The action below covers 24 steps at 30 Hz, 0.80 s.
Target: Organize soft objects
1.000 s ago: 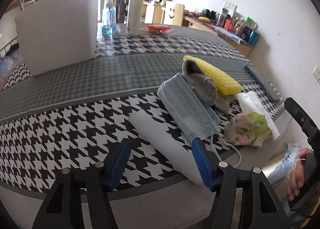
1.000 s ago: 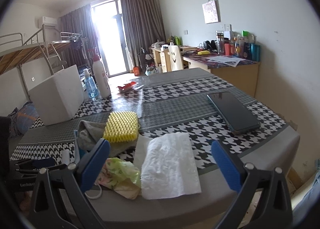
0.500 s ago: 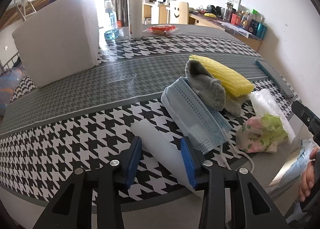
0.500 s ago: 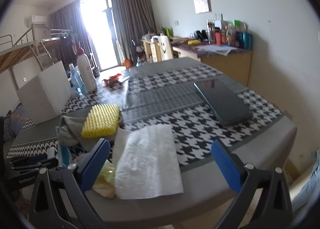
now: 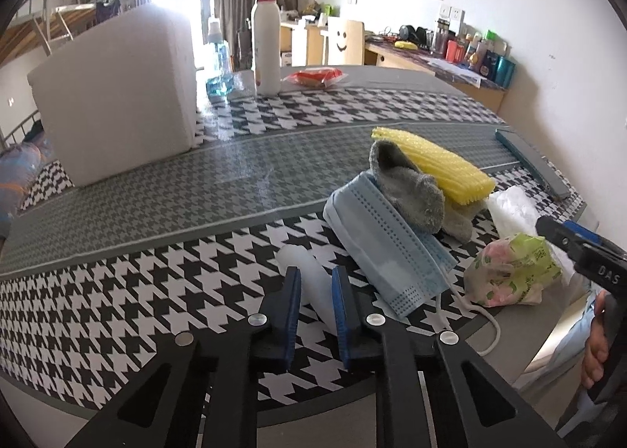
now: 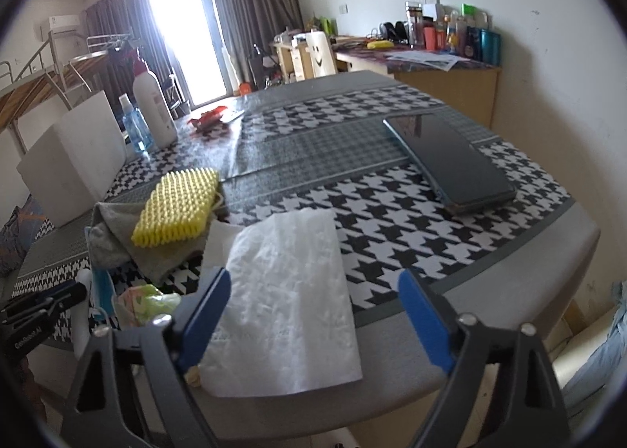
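the left gripper point(image 5: 316, 291), hand-held at the near edge of the table point(image 5: 156, 189), has its two blue-padded jaws drawn in against the near end of a pale translucent roll point(image 5: 303, 265), which lies between them on the houndstooth cloth; the jaws look clamped on it. the right gripper point(image 6: 313, 303) hovers over the table's near right corner with its jaws spread wide, nothing between them but the white paper towel point(image 6: 290, 303) lying flat below, its near edge just past the pads.

from largest to smallest on the table: a big white foam block point(image 5: 113, 91) stands at the far left. a dark phone point(image 6: 450, 162) lies flat toward the right side. the soft things sit in a loose pile just right of the left gripper: a blue face mask point(image 5: 386, 248) lies beside the roll, its ear loop trailing to the table edge; a grey cloth point(image 5: 411, 189) rests on the mask's far end; a yellow ribbed sponge point(image 5: 435, 165) lies on top of the cloth; a crumpled green and pink bag point(image 5: 513, 271) sits near the edge, touching the paper towel. a white pump bottle point(image 5: 265, 40) and a small blue bottle point(image 5: 218, 64) stand at the far side.
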Each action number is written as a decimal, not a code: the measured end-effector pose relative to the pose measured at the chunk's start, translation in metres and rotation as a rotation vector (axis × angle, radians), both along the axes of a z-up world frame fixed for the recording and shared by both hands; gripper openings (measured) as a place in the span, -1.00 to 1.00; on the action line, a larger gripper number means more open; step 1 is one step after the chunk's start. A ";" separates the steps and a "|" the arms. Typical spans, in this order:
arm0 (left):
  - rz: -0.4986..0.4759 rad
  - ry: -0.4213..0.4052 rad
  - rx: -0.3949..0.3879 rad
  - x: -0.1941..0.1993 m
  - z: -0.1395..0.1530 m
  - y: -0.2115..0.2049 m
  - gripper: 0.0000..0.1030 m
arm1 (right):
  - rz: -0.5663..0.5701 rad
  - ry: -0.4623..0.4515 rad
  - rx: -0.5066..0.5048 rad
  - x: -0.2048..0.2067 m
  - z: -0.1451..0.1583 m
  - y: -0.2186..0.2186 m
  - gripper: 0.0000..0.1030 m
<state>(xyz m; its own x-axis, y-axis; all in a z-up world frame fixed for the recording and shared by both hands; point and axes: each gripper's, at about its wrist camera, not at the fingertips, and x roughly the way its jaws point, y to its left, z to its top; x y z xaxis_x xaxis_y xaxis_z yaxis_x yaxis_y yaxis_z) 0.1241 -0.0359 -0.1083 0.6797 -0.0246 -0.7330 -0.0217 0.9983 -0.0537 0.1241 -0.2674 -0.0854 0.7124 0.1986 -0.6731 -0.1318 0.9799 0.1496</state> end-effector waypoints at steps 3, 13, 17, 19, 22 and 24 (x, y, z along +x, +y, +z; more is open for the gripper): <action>-0.002 0.005 -0.009 0.000 -0.001 0.003 -0.72 | 0.020 0.008 -0.016 0.000 0.000 0.004 0.63; -0.040 -0.039 -0.015 -0.010 0.005 0.008 -0.78 | 0.068 0.048 -0.086 0.006 -0.006 0.022 0.12; -0.054 -0.064 0.002 -0.013 0.009 0.007 -0.82 | 0.068 0.046 -0.121 0.007 -0.006 0.025 -0.13; -0.059 -0.060 0.000 -0.013 0.009 0.006 -0.82 | 0.056 0.047 -0.130 0.008 -0.005 0.024 -0.40; -0.061 -0.062 0.005 -0.014 0.010 0.006 -0.82 | 0.045 0.054 -0.127 0.009 -0.004 0.021 -0.73; -0.055 -0.065 0.015 -0.017 0.011 0.006 -0.82 | 0.044 0.055 -0.118 0.011 -0.004 0.020 -0.81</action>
<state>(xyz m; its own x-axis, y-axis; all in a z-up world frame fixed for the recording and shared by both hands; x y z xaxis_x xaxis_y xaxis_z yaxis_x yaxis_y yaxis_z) 0.1076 -0.0299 -0.0977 0.7241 -0.0522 -0.6878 0.0358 0.9986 -0.0382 0.1347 -0.2478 -0.0895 0.6662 0.1458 -0.7314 -0.1699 0.9846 0.0416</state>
